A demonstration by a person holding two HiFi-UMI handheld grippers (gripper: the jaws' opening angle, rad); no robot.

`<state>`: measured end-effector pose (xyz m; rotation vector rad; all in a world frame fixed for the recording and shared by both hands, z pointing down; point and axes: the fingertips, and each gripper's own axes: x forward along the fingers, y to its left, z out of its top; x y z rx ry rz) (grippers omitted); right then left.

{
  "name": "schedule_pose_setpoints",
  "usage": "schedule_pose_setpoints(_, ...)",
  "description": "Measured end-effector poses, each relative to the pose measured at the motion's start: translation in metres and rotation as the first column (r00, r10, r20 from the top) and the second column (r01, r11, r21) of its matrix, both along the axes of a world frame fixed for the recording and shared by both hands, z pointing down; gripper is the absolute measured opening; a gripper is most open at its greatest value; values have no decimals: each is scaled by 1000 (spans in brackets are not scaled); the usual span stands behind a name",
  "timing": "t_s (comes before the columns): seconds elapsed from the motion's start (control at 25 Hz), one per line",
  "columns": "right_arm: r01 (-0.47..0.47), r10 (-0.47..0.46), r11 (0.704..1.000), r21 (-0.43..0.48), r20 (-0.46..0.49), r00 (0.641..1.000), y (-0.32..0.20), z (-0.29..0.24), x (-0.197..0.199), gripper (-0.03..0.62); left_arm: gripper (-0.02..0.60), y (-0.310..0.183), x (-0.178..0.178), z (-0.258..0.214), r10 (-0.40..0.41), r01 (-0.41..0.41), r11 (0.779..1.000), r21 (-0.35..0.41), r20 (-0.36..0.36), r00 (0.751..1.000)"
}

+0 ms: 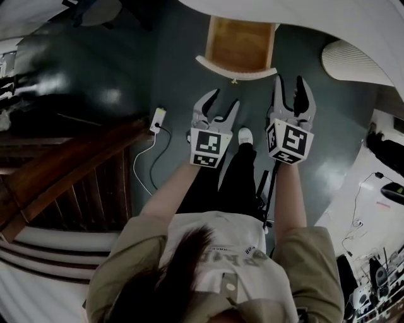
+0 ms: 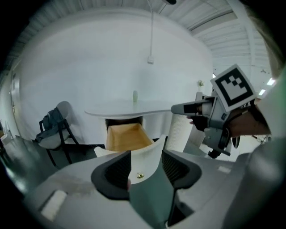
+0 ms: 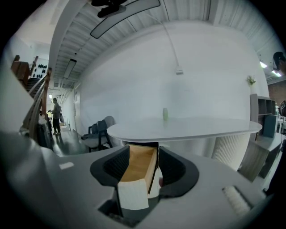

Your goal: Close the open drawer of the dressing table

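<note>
The dressing table's wooden drawer (image 1: 240, 43) stands pulled out below the white table top (image 1: 328, 19). Its curved white front (image 1: 235, 68) carries a small brass knob (image 1: 235, 81). My left gripper (image 1: 222, 104) hangs open just short of that front, apart from it. In the left gripper view the drawer front and knob (image 2: 140, 175) show in the gap between the dark pads (image 2: 115, 172). My right gripper (image 1: 289, 85) is open too, to the right of the drawer's corner. Its own view looks along the drawer (image 3: 140, 163) from its right side, nothing between the jaws.
A ribbed white pedestal (image 1: 353, 60) carries the table at the right. A small bottle (image 3: 165, 114) stands on the top. A chair (image 2: 56, 129) is left of the table. Wooden stairs (image 1: 69, 170) and a power strip with cable (image 1: 157, 118) lie on the left.
</note>
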<state>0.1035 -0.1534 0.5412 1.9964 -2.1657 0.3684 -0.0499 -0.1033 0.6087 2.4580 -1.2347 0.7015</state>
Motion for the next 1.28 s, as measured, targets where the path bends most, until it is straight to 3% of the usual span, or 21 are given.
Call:
schedule_pose_setpoints(0.24,-4,4,1000,-9,3,1000,1,24,1,202,250,-1,7,62,-10,11,997,-79,14,1000)
schedule_pose_setpoints(0.76,-41,41,999,-19,-22,999,11,66,21,203,250,-17,18,157,-47,57,986,-154,69,997)
schedule_pose_setpoints(1.28,-75,74,996,-41,-9,997,15,86,22,202,250,-31,19,183,-66,78,982,-170,80,995)
